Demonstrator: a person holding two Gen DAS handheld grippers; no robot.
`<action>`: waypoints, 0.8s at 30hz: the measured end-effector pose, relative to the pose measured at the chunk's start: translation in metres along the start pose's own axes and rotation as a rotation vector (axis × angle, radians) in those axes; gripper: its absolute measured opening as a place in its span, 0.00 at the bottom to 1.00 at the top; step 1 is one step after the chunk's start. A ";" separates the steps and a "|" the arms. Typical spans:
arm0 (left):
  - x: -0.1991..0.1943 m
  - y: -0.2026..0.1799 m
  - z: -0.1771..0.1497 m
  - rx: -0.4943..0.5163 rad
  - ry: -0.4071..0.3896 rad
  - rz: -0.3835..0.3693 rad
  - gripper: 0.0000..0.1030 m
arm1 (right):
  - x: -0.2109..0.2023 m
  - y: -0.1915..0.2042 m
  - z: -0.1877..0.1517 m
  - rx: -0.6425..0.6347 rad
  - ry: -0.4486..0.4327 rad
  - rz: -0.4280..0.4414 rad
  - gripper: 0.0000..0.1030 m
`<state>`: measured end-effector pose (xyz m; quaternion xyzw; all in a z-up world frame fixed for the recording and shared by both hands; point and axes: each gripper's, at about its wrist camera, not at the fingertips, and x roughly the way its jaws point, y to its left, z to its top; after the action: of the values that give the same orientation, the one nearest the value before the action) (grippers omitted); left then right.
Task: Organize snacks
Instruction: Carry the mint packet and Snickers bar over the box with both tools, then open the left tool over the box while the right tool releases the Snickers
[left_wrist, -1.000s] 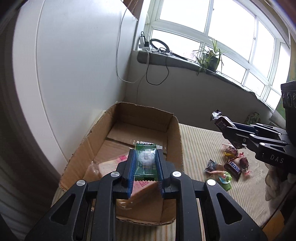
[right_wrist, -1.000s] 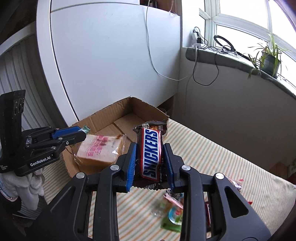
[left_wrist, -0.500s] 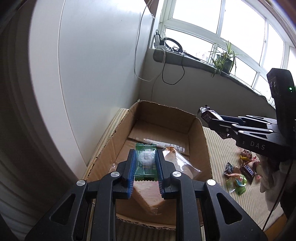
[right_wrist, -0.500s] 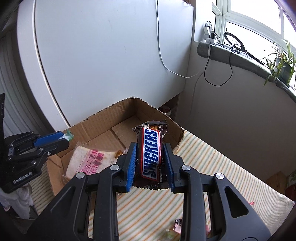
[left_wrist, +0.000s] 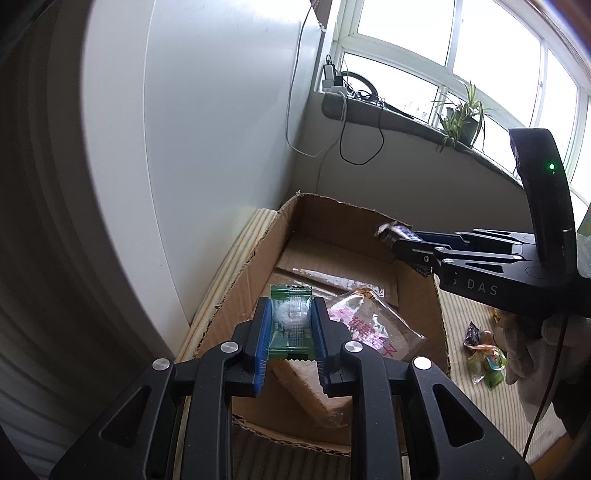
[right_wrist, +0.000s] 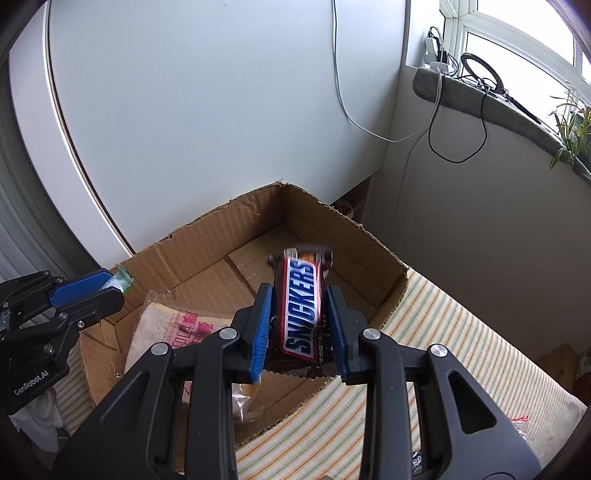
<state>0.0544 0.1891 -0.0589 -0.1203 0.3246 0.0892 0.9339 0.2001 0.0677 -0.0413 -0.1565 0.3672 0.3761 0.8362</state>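
My left gripper (left_wrist: 290, 317) is shut on a small green-wrapped candy (left_wrist: 290, 321) and holds it above the near left part of the open cardboard box (left_wrist: 240, 280). My right gripper (right_wrist: 300, 306) is shut on a Snickers bar (right_wrist: 300, 306) and holds it over the box (right_wrist: 207, 236), above its middle. In the left wrist view the right gripper (left_wrist: 400, 242) reaches in over the box's right wall with the bar's end (left_wrist: 391, 232) sticking out. A bagged slice of bread (left_wrist: 369, 325) lies in the box; it also shows in the right wrist view (right_wrist: 162, 325). The left gripper (right_wrist: 99, 288) shows at the box's left edge.
The box sits on a striped cloth (right_wrist: 461, 332) beside a white cabinet (right_wrist: 221, 110). Several loose wrapped sweets (left_wrist: 484, 350) lie on the cloth right of the box. A windowsill with cables and a plant (left_wrist: 461, 122) is behind.
Both grippers have moved toward the box with their snacks held. The right gripper has come in over the box from the right.
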 end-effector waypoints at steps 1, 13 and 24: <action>0.000 0.000 0.000 -0.001 -0.001 0.001 0.20 | 0.000 0.001 0.001 -0.003 0.002 0.007 0.29; -0.005 -0.006 0.003 -0.001 -0.012 -0.004 0.35 | -0.019 0.005 -0.001 -0.016 -0.033 0.005 0.58; -0.020 -0.015 0.002 -0.005 -0.034 -0.028 0.35 | -0.053 -0.016 -0.015 0.021 -0.069 -0.009 0.58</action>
<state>0.0434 0.1738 -0.0427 -0.1254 0.3069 0.0788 0.9401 0.1804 0.0216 -0.0129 -0.1363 0.3412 0.3736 0.8517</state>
